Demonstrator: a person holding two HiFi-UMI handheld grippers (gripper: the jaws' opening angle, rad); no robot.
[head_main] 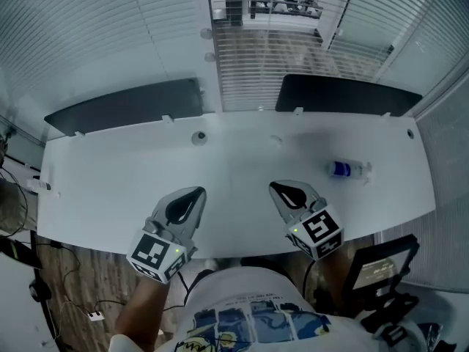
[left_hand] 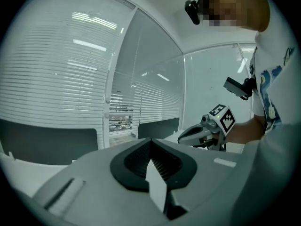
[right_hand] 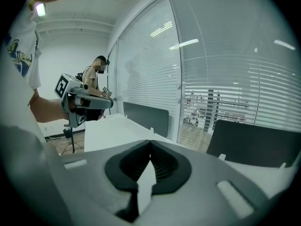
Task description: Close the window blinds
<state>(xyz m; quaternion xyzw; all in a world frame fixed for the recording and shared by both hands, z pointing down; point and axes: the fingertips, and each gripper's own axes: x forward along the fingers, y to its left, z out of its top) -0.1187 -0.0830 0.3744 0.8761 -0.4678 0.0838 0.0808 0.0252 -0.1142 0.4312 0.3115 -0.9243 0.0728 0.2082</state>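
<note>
The left gripper [head_main: 192, 196] and right gripper [head_main: 283, 193] sat low in the frame over the white worktop [head_main: 242, 160], jaws pressed together, empty. The window blinds [head_main: 271, 72] hung at top centre, behind the worktop.

Office: white desk [head_main: 146, 174], blinds [head_main: 80, 35]

Over the near edge of the desk [head_main: 242, 160]: left gripper [head_main: 195, 193] and right gripper [head_main: 277, 189], side by side, jaws closed, nothing held.
</note>
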